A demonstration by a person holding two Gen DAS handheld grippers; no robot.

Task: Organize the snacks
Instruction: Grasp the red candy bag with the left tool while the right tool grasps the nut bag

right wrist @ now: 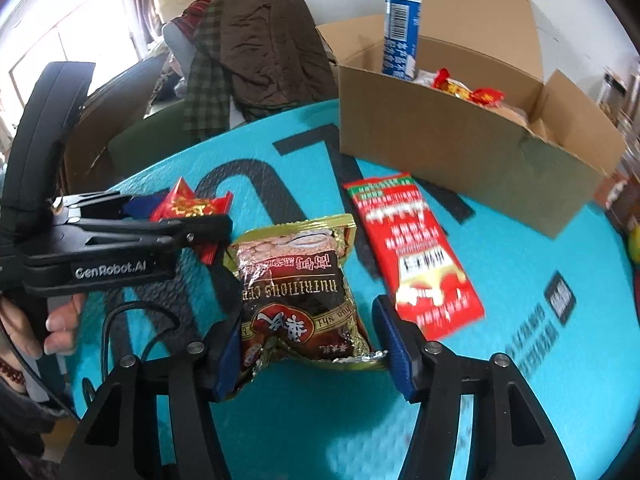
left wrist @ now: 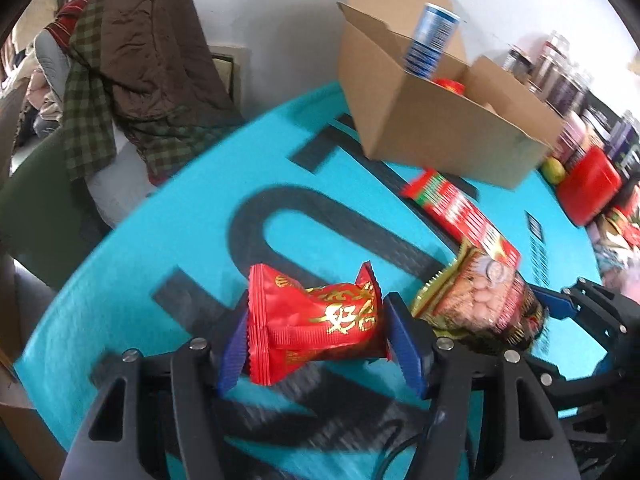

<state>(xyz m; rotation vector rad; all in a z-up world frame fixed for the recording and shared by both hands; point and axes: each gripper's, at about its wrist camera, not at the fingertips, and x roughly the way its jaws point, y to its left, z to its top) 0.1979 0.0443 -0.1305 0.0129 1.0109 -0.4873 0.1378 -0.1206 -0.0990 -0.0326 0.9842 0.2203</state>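
My left gripper [left wrist: 316, 340] is shut on a red snack packet with gold characters [left wrist: 320, 320], held just above the teal mat; it also shows in the right wrist view [right wrist: 188, 208]. My right gripper [right wrist: 310, 350] has its blue pads on both sides of a brown and gold cereal bag [right wrist: 296, 288], which looks squeezed at its near end; the bag also shows in the left wrist view [left wrist: 480, 300]. A flat red packet [right wrist: 412, 256] lies on the mat to the right. An open cardboard box [right wrist: 460, 140] at the back holds a blue can [right wrist: 400, 36] and red-wrapped snacks [right wrist: 468, 88].
The teal mat [left wrist: 160, 280] covers a round table. A chair piled with brown and checked clothes [left wrist: 132, 72] stands beyond the far edge. Jars [left wrist: 560, 76], a red container [left wrist: 588, 188] and a green fruit [left wrist: 554, 169] sit at the right of the box.
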